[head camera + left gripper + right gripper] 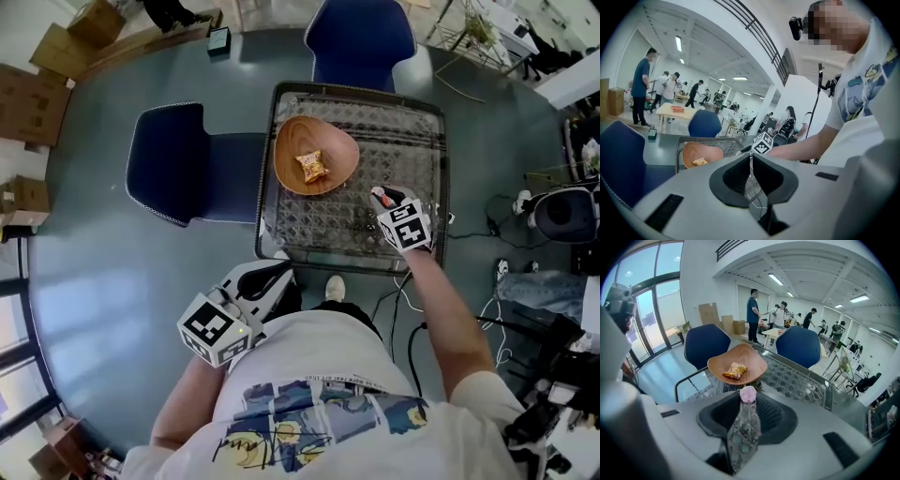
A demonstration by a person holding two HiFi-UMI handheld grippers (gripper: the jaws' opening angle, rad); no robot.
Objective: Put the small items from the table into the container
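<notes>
A wooden bowl (292, 139) stands on the glass table (403, 141) with an orange snack packet (312, 166) in it. My right gripper (382, 199) hovers over the table just right of the bowl, shut on a pink candy in a clear wrapper (748, 395). In the right gripper view the bowl (754, 360) and packet (734, 371) lie straight ahead beyond the right gripper (747, 404). My left gripper (278, 275) stays off the table's near edge by my body, jaws shut and empty. From the left gripper (750, 158) the bowl (710, 152) shows to the left.
One blue chair (173, 164) stands left of the table and another (359, 37) behind it. Cables (398, 309) trail on the floor under the near edge. Cardboard boxes (28, 98) sit far left, equipment at the right (562, 216). People stand in the background.
</notes>
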